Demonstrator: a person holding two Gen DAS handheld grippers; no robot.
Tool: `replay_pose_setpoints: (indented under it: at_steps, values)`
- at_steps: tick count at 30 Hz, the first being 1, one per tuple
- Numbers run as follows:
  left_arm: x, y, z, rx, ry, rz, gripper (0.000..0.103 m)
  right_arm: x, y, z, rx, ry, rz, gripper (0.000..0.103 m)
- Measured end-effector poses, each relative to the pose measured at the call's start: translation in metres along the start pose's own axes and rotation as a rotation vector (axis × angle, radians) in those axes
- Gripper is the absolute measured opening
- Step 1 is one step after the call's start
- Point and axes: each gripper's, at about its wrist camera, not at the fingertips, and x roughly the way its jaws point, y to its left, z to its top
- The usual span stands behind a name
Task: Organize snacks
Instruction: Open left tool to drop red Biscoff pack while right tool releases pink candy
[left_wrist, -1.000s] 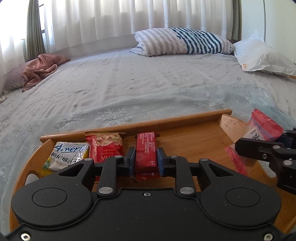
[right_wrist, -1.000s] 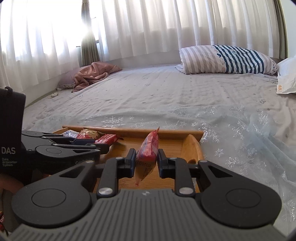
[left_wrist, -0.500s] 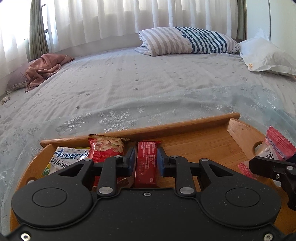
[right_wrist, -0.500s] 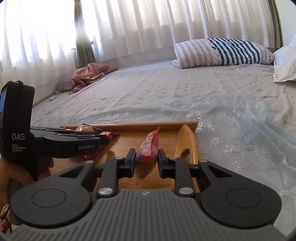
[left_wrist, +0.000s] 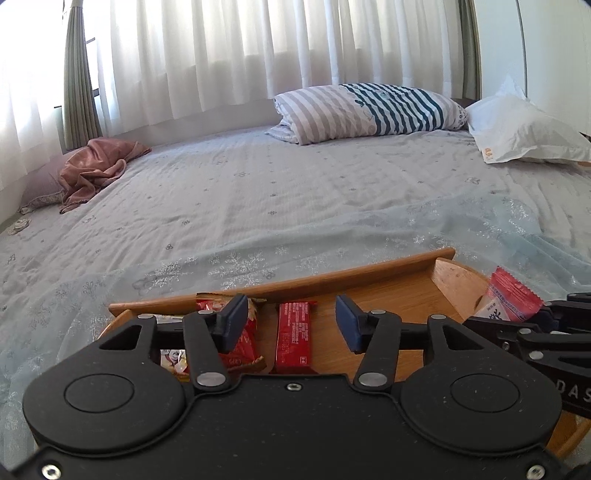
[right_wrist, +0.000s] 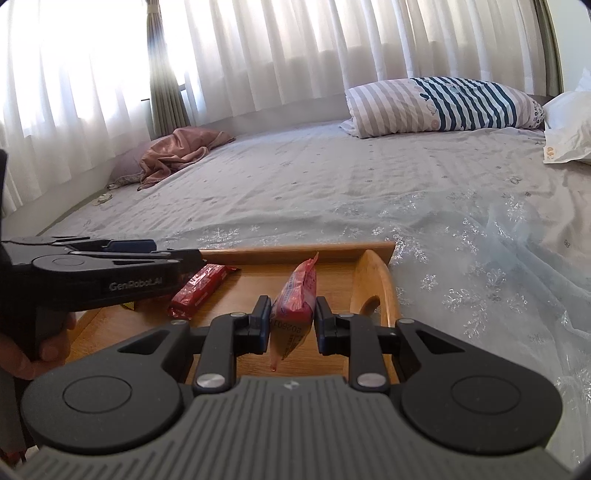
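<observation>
Two grippers work over a wooden tray on a bed. The left gripper is opening; a flat dark-red bar with small unreadable print lies on the tray between its parted pads, touching neither. The right gripper is clamped on a pink-red packet, held on edge above the tray; digits on it begin "2026". "GenRobot.AI" marks the left gripper's side.
</observation>
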Motion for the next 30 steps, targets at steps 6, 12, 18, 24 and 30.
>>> replay_pose_setpoints:
  at_steps: [6,12,18,24,30]
  values:
    - [-0.042,0.013,-0.016,-0.017,-0.026,-0.041,0.059,0.0,0.002,0.001,0.03,0.014,0.018,0.028]
    - [-0.076,0.027,-0.039,-0.089,-0.022,-0.057,0.06,0.004,0.011,-0.002,0.039,0.032,0.052,0.029]
    - [-0.104,0.024,-0.057,-0.089,-0.043,-0.054,0.06,0.015,0.021,0.001,0.048,0.053,0.107,0.029]
    - [-0.117,0.015,-0.064,-0.04,-0.066,-0.032,0.064,0.028,0.026,0.006,0.053,0.067,0.12,0.029]
    - [-0.119,0.012,-0.071,-0.067,-0.051,-0.048,0.065,0.046,0.027,0.012,0.057,0.091,0.123,0.029]
